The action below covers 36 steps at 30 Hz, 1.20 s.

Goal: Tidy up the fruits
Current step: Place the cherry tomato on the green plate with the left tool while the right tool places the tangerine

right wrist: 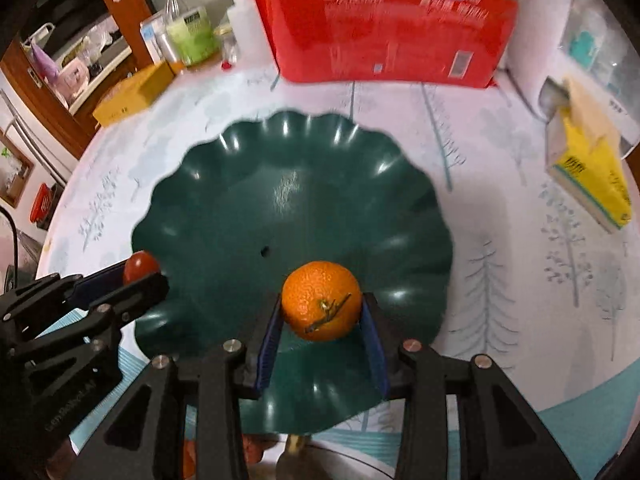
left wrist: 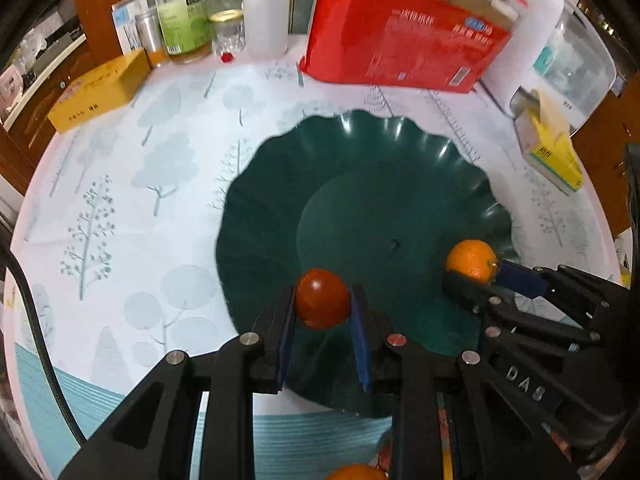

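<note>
A dark green scalloped plate [left wrist: 280,208] [right wrist: 224,200] lies on the tree-patterned tablecloth. My left gripper [left wrist: 322,304] is shut on a red tomato [left wrist: 322,298] and holds it over the plate's near edge; it also shows in the right wrist view [right wrist: 140,270] with the tomato [right wrist: 140,266] at the plate's left rim. My right gripper [right wrist: 320,312] is shut on an orange [right wrist: 321,306] over the plate's near part; it appears in the left wrist view [left wrist: 478,272] with the orange [left wrist: 471,260] at the plate's right side.
A red carton [left wrist: 404,28] [right wrist: 384,24] stands behind the plate. Bottles and jars [left wrist: 184,12] are at the back left, with a yellow box [left wrist: 100,90]. A yellow tissue pack [left wrist: 552,148] [right wrist: 588,176] lies at the right. Another orange fruit [left wrist: 354,472] peeks below my left gripper.
</note>
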Motion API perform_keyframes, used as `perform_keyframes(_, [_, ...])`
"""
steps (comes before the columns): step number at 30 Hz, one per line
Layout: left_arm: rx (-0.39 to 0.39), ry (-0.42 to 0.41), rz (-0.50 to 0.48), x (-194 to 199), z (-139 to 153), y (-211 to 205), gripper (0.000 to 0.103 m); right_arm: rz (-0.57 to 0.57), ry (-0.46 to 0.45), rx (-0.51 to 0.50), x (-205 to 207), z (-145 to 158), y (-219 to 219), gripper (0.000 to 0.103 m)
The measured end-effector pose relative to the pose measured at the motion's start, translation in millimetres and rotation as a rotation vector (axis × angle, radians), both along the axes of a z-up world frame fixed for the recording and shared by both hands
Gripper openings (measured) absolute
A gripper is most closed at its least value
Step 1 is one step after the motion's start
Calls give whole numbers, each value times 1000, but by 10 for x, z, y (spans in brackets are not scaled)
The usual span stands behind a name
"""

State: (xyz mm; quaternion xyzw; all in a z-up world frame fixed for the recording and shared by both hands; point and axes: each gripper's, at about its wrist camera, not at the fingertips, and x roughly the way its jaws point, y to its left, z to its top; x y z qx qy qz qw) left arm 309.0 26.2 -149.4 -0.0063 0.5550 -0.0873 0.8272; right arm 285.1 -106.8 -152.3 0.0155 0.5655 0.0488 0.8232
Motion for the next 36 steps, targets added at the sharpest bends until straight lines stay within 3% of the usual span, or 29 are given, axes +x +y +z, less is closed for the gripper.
perform_keyframes(4, [10,25,1,33,-104,-64,27,12,22,-18,29,-133,31,41])
perform_keyframes(6, [12,36,3,42,-124,-69,39,21,15,-24,23,-146,39,43])
perform_keyframes(8, [30,34,27,55,-119,-37,58,26,3,-39,15,-131,44,44])
perform_keyframes(13, [-11,13,52,22,5,63,81,4,-12,18,0,-57,-89,50])
perform_keyframes(26, [-23,-103,43,-306,536,97,82,18,-111,-3,-250,434,-71,54])
perform_keyframes(36, [-78,-222,133,-786,1111,283,82,8,-204,-11,-684,840,-83,54])
